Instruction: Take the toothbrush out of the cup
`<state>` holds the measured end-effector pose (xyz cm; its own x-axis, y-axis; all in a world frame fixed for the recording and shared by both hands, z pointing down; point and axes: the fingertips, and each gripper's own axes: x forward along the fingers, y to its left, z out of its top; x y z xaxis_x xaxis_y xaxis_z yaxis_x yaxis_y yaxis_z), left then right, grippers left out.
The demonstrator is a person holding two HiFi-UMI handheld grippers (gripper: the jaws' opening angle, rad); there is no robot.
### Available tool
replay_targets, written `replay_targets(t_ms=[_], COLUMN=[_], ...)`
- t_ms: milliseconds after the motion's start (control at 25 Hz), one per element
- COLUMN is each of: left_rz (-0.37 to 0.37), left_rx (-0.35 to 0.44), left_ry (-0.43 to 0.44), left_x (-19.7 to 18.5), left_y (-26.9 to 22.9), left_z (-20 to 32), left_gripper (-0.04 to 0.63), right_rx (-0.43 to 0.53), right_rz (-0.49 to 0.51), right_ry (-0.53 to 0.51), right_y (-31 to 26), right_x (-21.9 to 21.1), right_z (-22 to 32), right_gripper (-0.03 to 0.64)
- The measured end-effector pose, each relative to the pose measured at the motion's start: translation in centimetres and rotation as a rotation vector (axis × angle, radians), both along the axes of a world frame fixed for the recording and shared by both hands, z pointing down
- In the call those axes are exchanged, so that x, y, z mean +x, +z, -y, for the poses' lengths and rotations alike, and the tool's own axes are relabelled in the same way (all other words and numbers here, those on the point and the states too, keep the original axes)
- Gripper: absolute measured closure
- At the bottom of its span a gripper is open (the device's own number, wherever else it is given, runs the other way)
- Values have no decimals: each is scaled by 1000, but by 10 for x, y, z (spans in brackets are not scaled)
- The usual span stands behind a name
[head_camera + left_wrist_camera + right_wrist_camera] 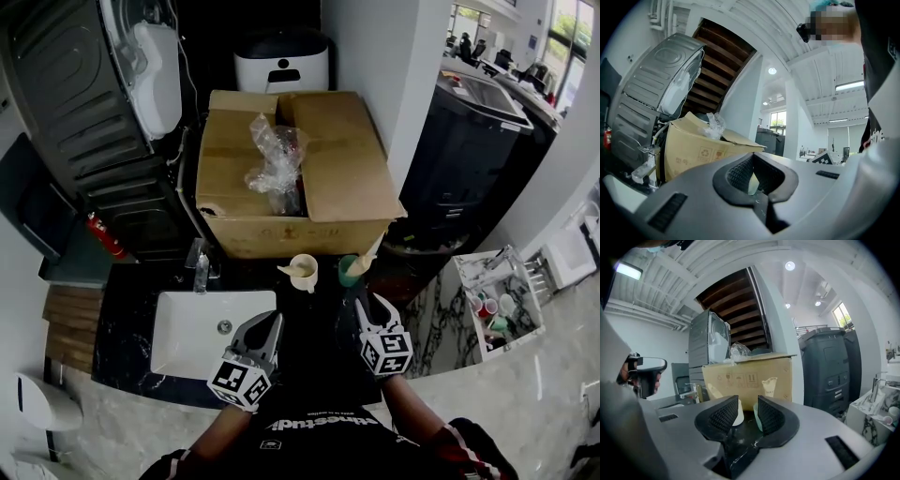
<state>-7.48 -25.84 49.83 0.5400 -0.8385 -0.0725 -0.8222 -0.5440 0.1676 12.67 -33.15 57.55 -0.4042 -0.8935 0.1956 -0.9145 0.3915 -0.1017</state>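
The right gripper (371, 302) is held over a black counter (131, 319) with its jaws apart and nothing between them, while the left gripper (269, 322) hangs beside it, jaws drawn together at the tips and likewise empty. Just beyond the right gripper's parted jaws two cups stand side by side near the counter's back edge: a cream cup (306, 274) on the left and a green cup (348, 271) on the right, near each other and touched by neither tool. A pale handle, apparently the toothbrush (287, 270) though it shows small from the head view, leans out of the cream cup toward the left. A flat, pale tube (371, 251) stands in the green cup, tilted to the right. Directly behind both cups sits an open cardboard box (342, 178), a crumpled clear plastic bag (275, 161) poking from its top. To the left of the left gripper a white sink (183, 342) is set into the counter, with a chrome tap (201, 267) at its back edge. A red fire extinguisher (105, 236) shows further left, and a white rack (466, 314) holding small cups stands well off to the right.
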Motion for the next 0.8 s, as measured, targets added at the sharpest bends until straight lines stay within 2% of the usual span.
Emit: replay_targets(t_ms=[400, 800], left_rz=[13, 13], left_rx=[-7, -16], left_ry=[-21, -39], left_x=[-9, -15], left_y=[3, 4], left_z=[-6, -9], left_gripper=[580, 580], right_rx=[-50, -109], right_rz=[-41, -67], right_ry=[37, 23], right_y=[30, 53], right_x=[21, 14], right_z=[52, 88], right_gripper=[468, 463])
